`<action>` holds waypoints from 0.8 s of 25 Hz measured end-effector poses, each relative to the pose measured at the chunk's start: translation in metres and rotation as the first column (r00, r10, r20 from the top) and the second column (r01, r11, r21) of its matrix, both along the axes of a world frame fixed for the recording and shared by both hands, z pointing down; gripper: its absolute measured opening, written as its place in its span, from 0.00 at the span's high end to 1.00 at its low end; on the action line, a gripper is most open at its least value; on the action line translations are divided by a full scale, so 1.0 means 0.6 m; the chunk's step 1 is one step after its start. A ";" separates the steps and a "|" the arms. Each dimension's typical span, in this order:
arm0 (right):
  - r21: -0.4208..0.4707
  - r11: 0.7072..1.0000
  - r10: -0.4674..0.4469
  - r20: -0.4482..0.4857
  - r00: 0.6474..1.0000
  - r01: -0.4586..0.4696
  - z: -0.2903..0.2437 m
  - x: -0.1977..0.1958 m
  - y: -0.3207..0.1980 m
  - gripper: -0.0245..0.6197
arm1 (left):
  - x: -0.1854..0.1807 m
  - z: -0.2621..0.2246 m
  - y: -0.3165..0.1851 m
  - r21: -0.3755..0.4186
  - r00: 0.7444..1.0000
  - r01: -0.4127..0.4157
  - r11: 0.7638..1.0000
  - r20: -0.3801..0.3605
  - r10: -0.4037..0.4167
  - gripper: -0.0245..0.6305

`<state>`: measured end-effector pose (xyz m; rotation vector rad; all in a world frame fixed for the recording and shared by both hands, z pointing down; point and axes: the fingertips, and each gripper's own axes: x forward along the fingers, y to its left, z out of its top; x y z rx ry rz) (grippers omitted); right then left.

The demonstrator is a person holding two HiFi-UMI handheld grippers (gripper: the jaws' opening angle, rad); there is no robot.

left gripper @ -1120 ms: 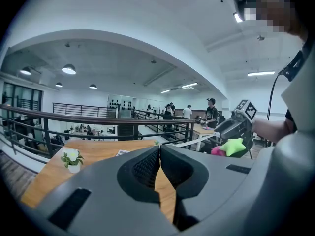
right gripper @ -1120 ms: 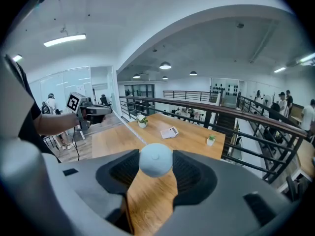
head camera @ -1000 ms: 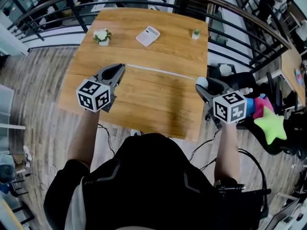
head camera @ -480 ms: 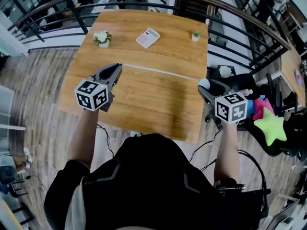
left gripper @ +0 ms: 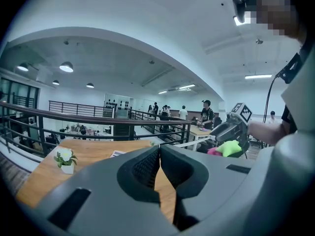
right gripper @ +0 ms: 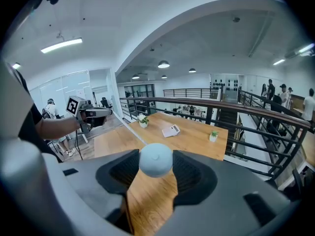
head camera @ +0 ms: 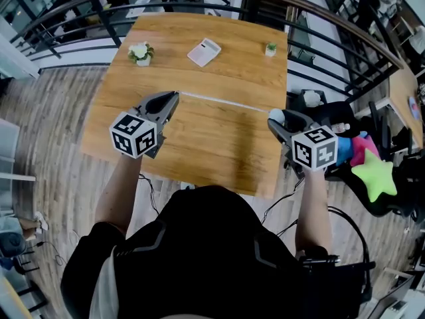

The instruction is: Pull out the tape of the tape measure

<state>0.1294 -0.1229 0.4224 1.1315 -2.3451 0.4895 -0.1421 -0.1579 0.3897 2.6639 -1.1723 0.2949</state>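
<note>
Over the table [head camera: 219, 38]: tape [head camera: 222, 101] stretched between both claws.
Left claw [left gripper: 159, 152] pinches shut on the thin white tape's end; right claw [right gripper: 156, 157] clamps the round pale-blue case [head camera: 279, 115]. Tape likely light, springy, slick: grip its end tab; squeeze the smooth case across its middle.

Wooden table [head camera: 219, 138] (far end) holds flower pot [head camera: 141, 52], calculator [head camera: 204, 50], small plant [head camera: 271, 48].

Tip of tape [head camera: 222, 101] out of sight between left gripper [head camera: 174, 96] fingers [left gripper: 142, 168].
</note>
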 end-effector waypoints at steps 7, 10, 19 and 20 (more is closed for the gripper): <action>-0.024 0.999 0.020 -0.013 1.000 -0.020 0.027 0.005 -0.007 0.63 | 0.011 0.021 0.003 -0.017 1.000 -0.019 1.000 0.003 0.019 0.91; -0.046 0.999 0.028 0.001 1.000 -0.028 0.053 0.006 -0.014 0.63 | 0.011 0.042 -0.004 -0.040 1.000 -0.016 0.999 -0.002 0.016 0.91; -0.100 0.994 0.055 0.026 0.998 -0.052 0.154 -0.008 -0.043 0.62 | -0.001 0.135 -0.034 -0.117 0.999 0.004 0.993 0.048 0.002 0.91; -0.108 0.993 0.059 0.026 0.998 -0.056 0.167 -0.010 -0.048 0.62 | -0.003 0.145 -0.038 -0.127 0.999 0.003 0.992 0.053 0.004 0.91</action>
